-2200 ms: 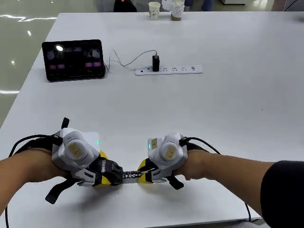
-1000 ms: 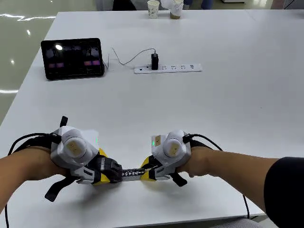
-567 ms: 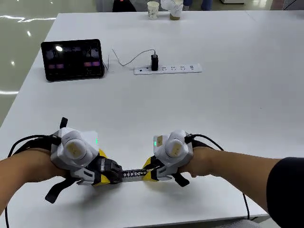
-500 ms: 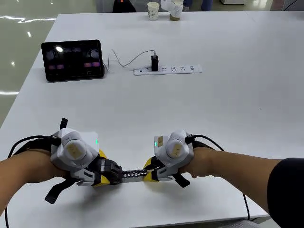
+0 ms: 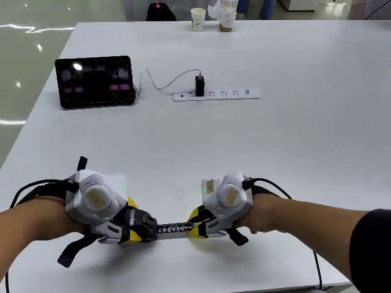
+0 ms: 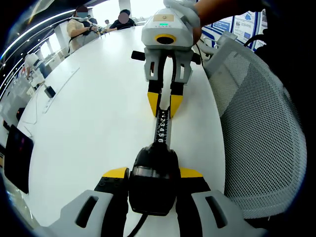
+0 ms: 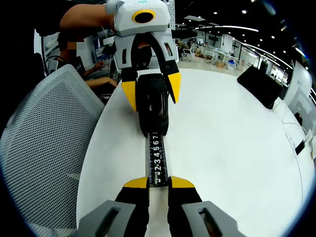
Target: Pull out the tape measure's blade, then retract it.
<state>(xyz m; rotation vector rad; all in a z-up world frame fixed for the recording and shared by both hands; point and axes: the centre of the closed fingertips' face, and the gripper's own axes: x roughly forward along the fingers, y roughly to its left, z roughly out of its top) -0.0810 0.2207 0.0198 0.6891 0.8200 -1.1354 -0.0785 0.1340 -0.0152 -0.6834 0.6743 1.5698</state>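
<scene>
Left gripper (image 5: 137, 225) clamped; right gripper (image 5: 193, 224) pinched closed; tips facing, forearms low.

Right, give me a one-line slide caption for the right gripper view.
Right claw pinches the blade, drawn partway from the tape measure case held by the left claw.

The black tape measure (image 6: 153, 177) has its dark, white-numbered blade (image 6: 162, 129) drawn out a short, straight length.

An open-plan office: mesh chair (image 6: 256, 123), long white table (image 5: 305, 122), power strip (image 5: 226, 93).
</scene>
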